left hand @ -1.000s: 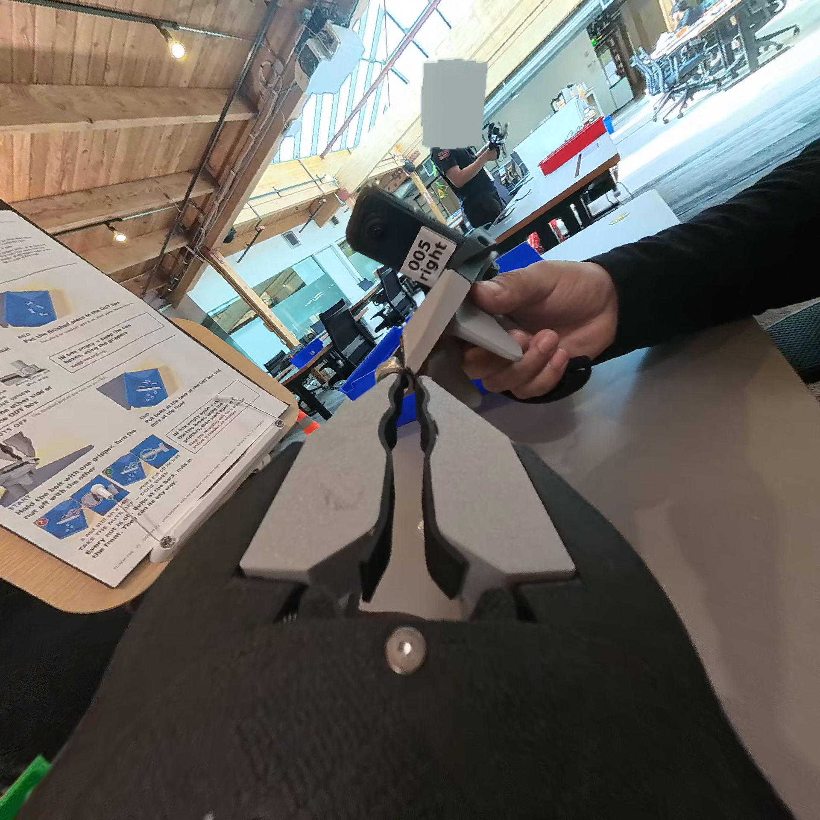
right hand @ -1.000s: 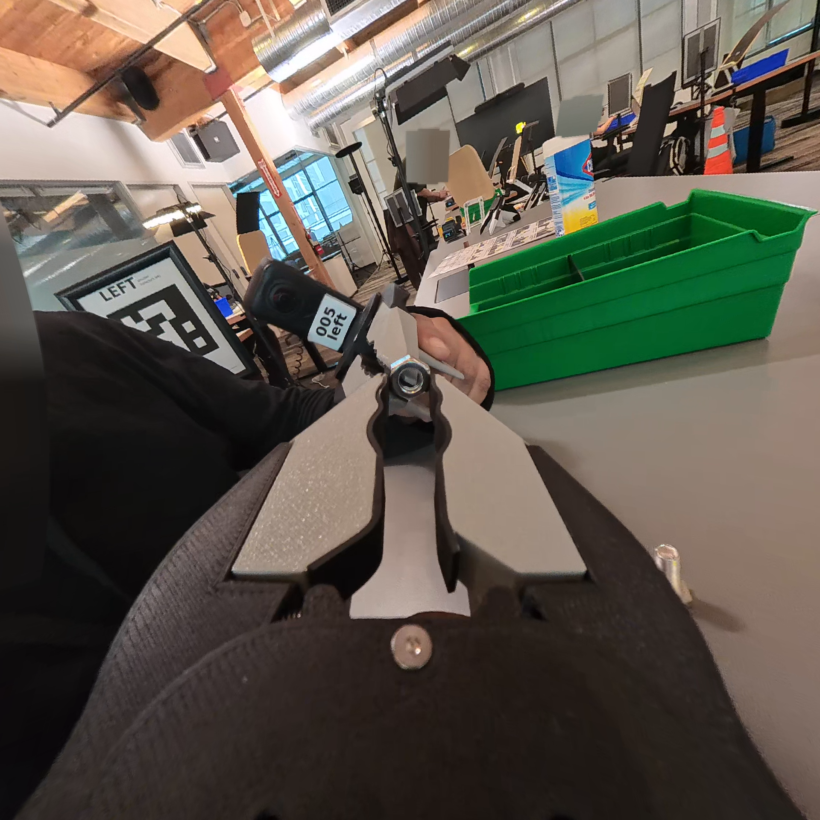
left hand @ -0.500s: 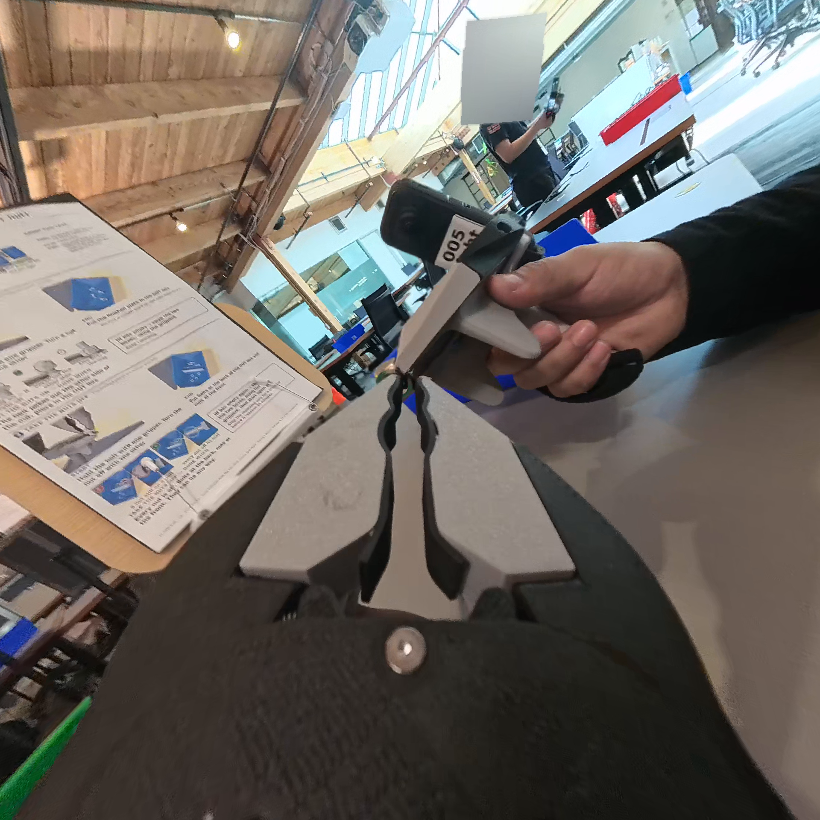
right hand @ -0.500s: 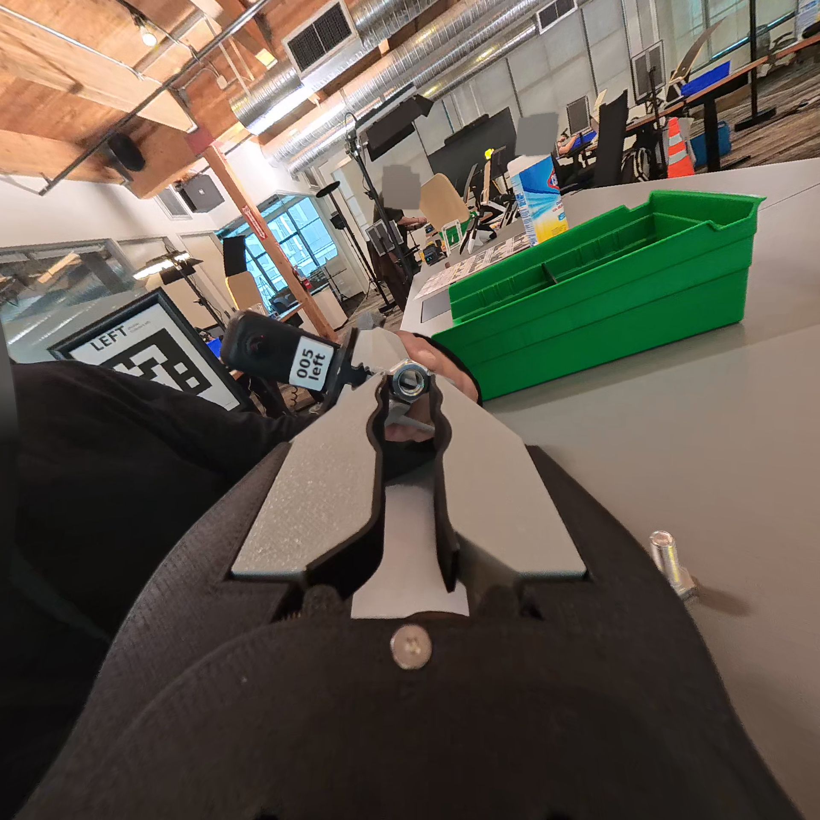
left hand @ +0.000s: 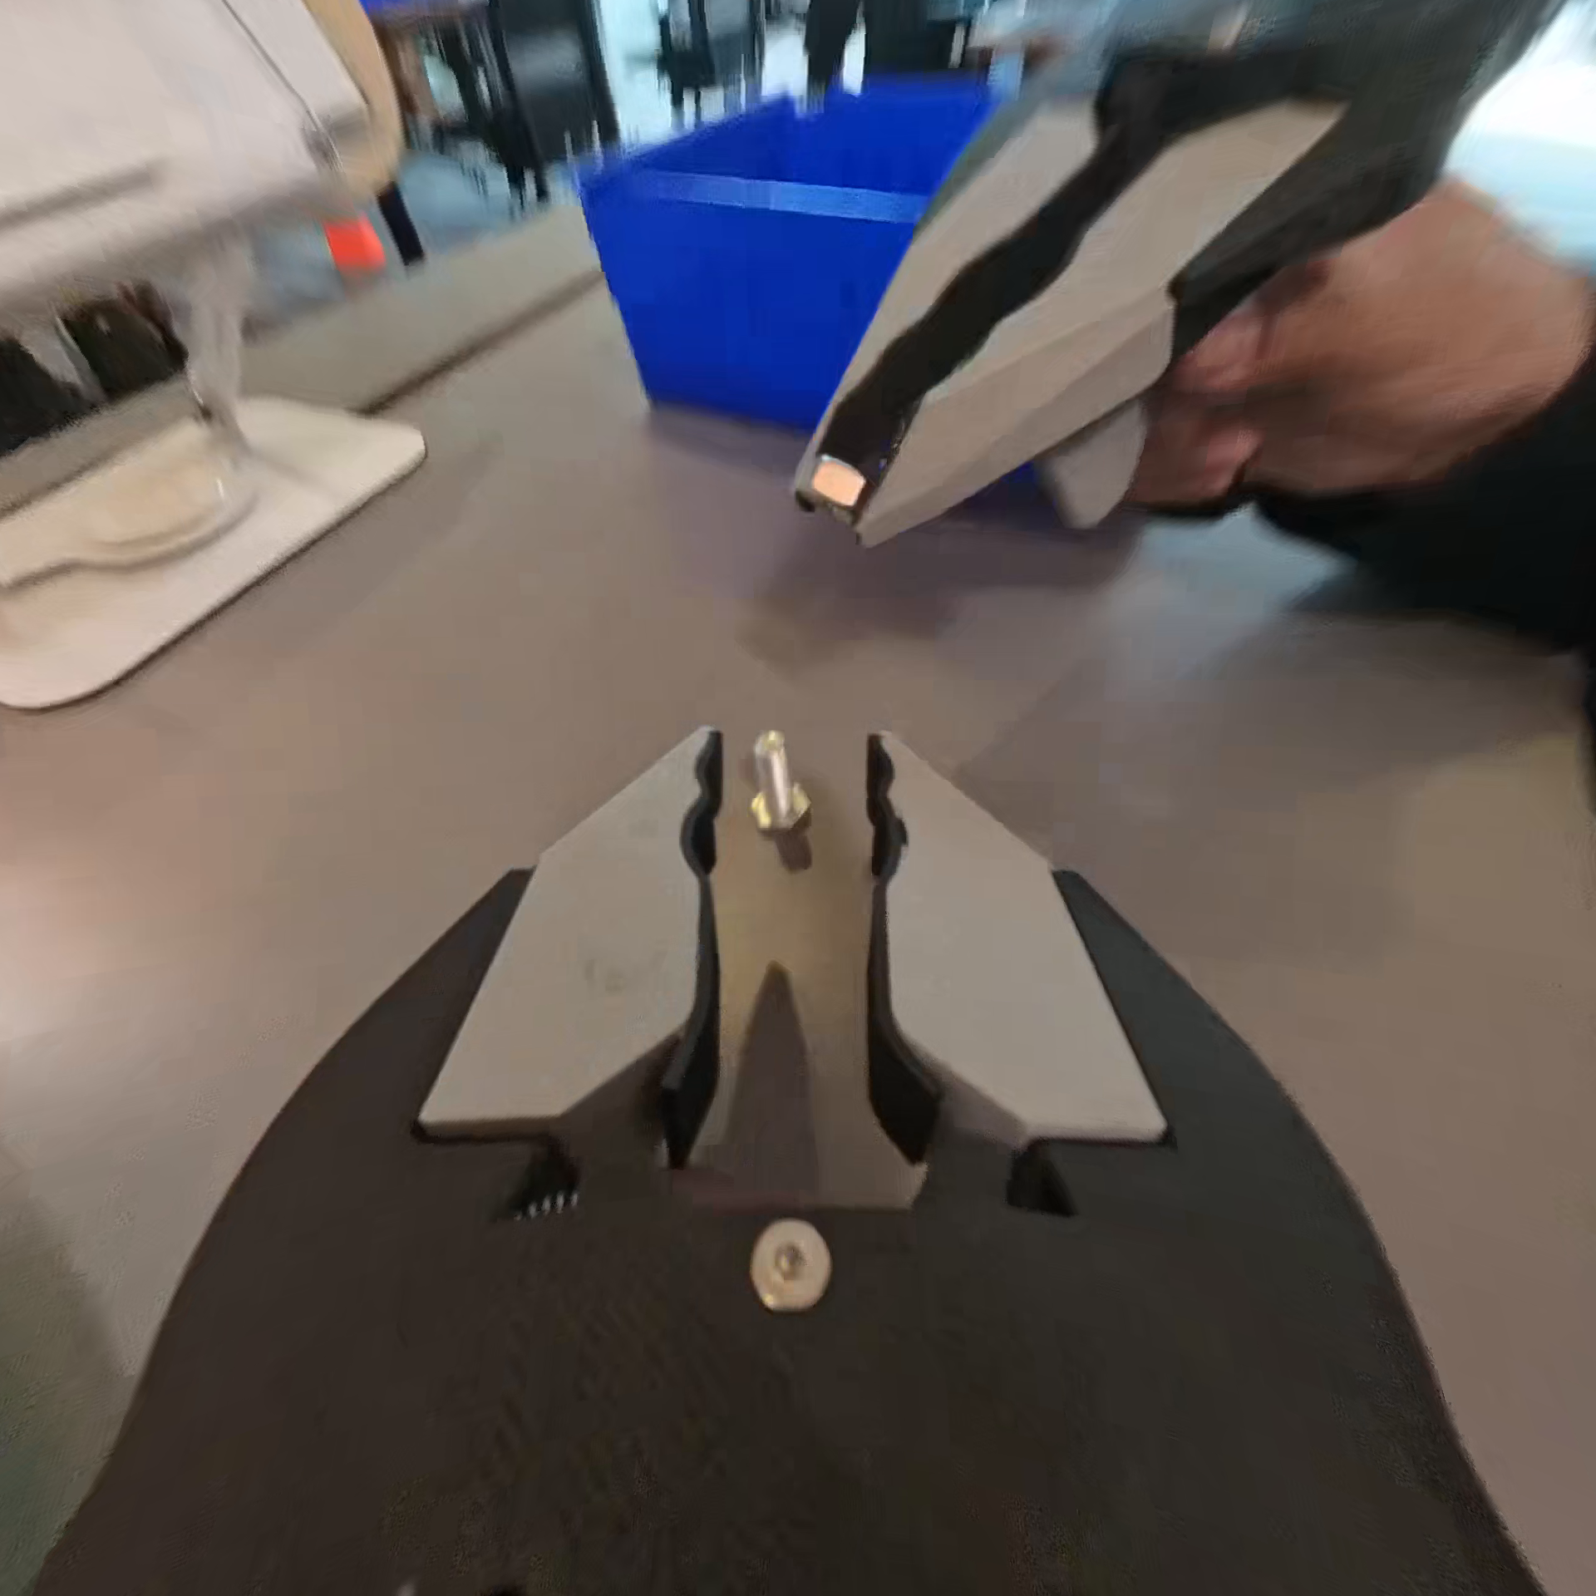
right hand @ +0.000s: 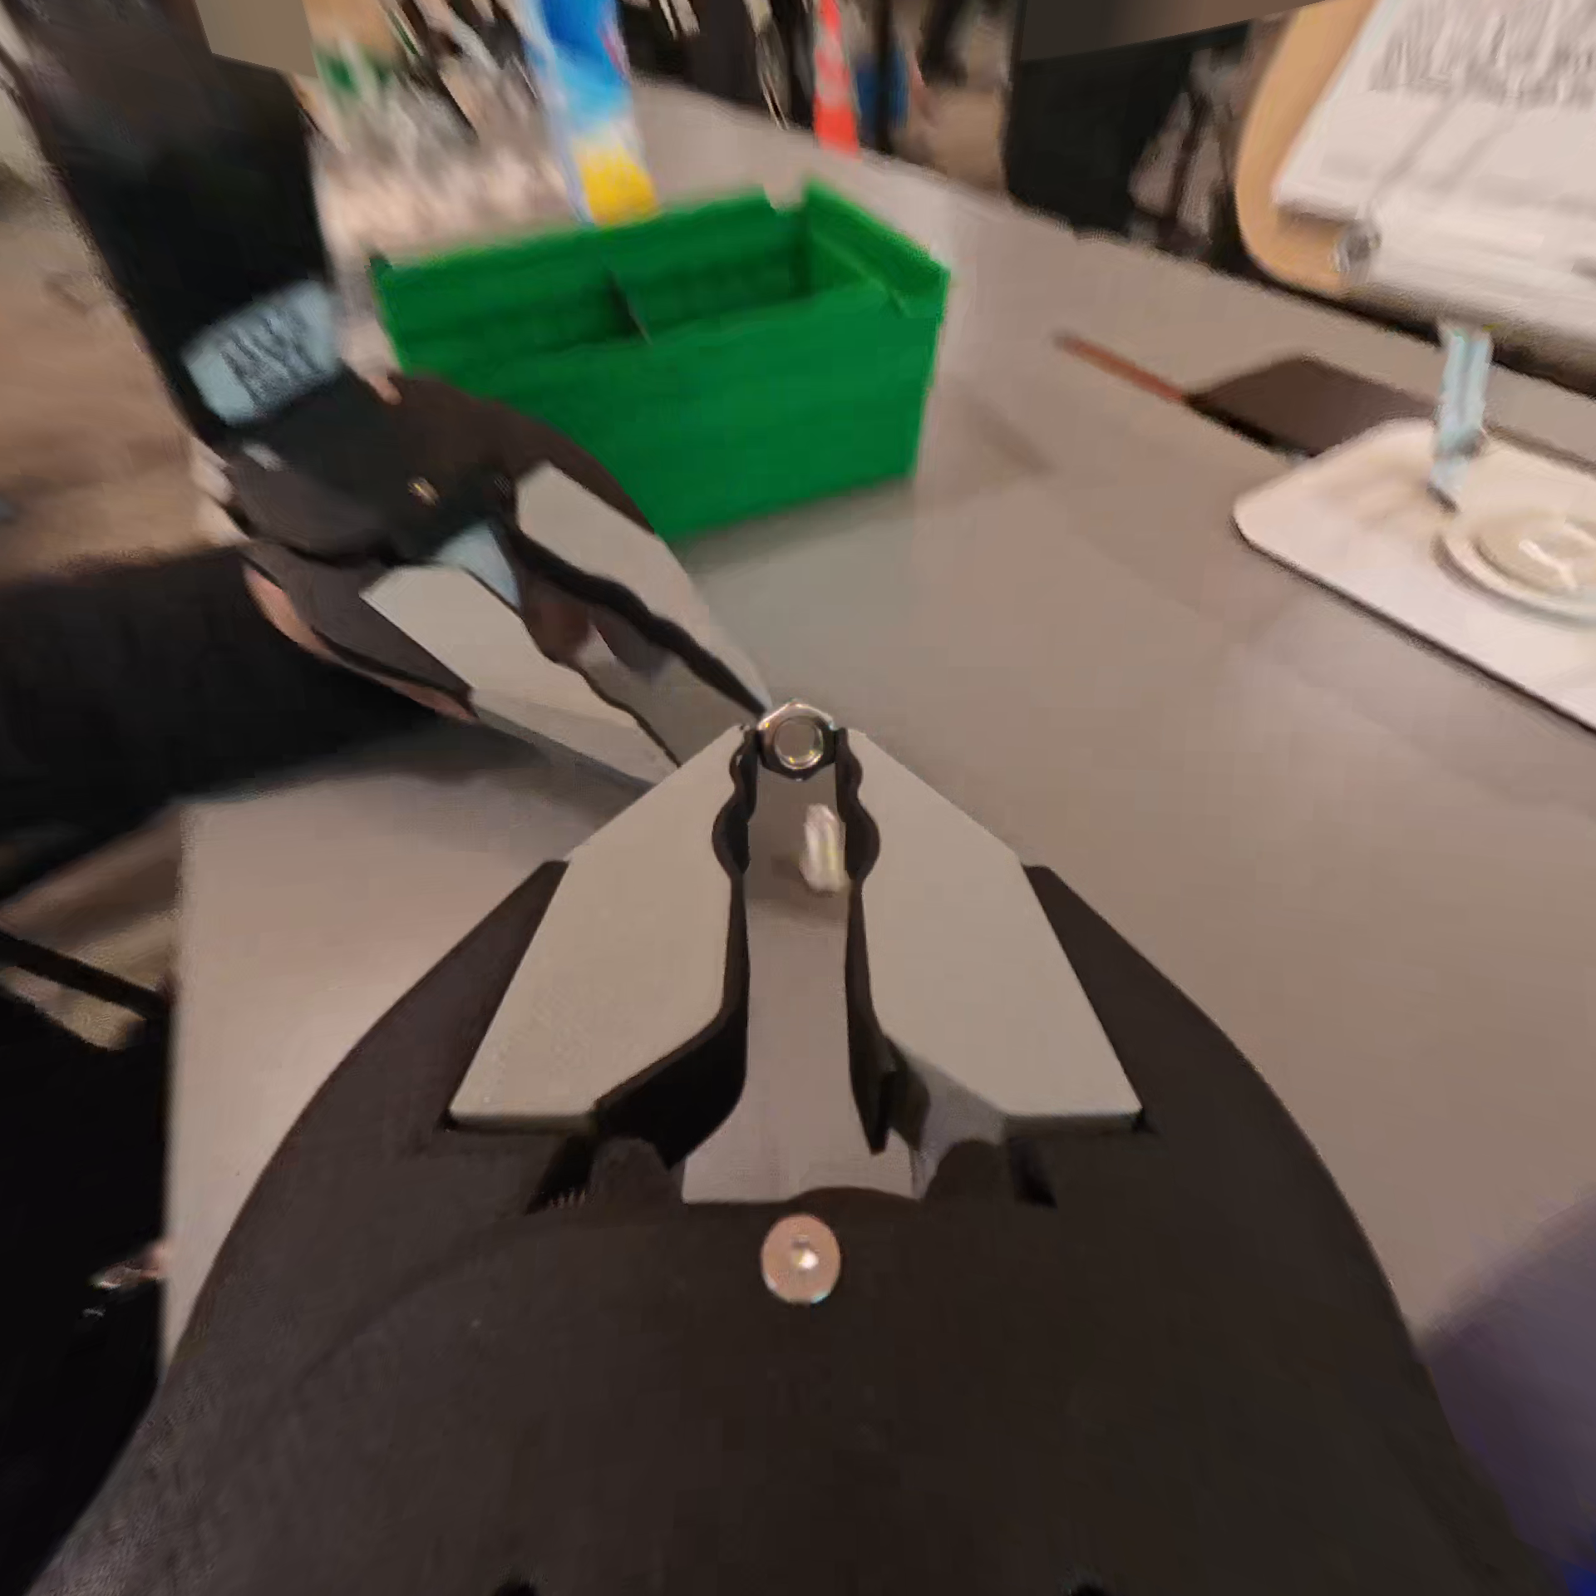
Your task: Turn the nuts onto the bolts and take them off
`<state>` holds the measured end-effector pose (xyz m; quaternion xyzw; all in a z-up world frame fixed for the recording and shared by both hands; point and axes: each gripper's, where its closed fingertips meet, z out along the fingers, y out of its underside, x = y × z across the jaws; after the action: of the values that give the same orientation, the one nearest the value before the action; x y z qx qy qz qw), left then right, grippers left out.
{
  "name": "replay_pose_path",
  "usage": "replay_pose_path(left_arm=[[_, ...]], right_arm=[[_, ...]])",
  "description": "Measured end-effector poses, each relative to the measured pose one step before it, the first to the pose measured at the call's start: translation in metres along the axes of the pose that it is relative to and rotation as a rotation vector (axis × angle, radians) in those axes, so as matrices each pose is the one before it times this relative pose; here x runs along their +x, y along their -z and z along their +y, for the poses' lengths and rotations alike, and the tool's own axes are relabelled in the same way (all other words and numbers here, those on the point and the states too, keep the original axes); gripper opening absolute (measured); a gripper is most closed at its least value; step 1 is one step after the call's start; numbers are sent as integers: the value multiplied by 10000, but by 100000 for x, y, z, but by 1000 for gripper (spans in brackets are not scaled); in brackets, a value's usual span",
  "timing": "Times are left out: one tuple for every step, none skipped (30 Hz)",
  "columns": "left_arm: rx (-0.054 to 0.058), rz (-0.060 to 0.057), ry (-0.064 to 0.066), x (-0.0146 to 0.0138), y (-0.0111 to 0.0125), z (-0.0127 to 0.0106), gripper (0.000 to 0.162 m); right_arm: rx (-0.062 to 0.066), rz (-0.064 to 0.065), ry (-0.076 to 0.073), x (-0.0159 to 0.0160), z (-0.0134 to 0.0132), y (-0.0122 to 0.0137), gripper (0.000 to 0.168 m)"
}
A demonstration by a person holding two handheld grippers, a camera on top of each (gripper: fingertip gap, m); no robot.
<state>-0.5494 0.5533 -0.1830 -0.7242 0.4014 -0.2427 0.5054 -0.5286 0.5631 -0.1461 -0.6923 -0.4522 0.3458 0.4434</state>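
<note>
right gripper (right hand: 795,750) pinches nut (right hand: 796,743); green bin (right hand: 665,371) contents blurred.

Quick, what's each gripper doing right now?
Left gripper: open, empty, bolt on the table between its fingers.
Right gripper: shut on the nut.
</note>
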Motion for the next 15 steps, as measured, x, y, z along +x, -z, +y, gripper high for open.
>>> replay_pose_path(left_arm=[[-716,19,-275,-96,-685,960,37],[-578,135,-187,146,-660,725,36],[-427,240,-127,293,-647,517,36],[-279,36,-107,-31,-606,262,37],[-123,-148,-101,-339,-487,71,37],[-95,-22,-31,-191,-418,77,36],[-174,178,104,28,-399,198,35],[-228,140,202,-89,-393,283,34],[-249,116,164,-165,-329,286,28],[-130,146,74,-73,-213,123,15],[18,120,6,-45,-112,-98,14],[28,-30,-17,-176,-68,-88,12],[-8,-23,-54,-96,-19,17,11],[4,11,-47,30,21,24,10],[50,-23,-46,15,71,-40,9]], right_arm=[[-617,498,248,712,993,-275,15],[-479,364,274,421,789,-282,15],[-624,281,264,288,1017,-337,15],[-644,286,281,260,1053,-380,15],[-542,231,315,143,892,-360,15],[-526,87,298,-95,856,-376,15],[-438,43,180,-109,739,-343,15],[-332,-42,87,-172,603,-328,15],[-343,-124,29,-221,604,-314,15],[-298,-72,15,-119,519,-268,15],[-220,30,15,47,386,-184,15],[-173,78,1,145,314,-137,15],[-124,66,-15,153,241,-105,15],[-118,1,-40,84,242,-98,15],[-111,-80,-51,-41,226,-117,15]])
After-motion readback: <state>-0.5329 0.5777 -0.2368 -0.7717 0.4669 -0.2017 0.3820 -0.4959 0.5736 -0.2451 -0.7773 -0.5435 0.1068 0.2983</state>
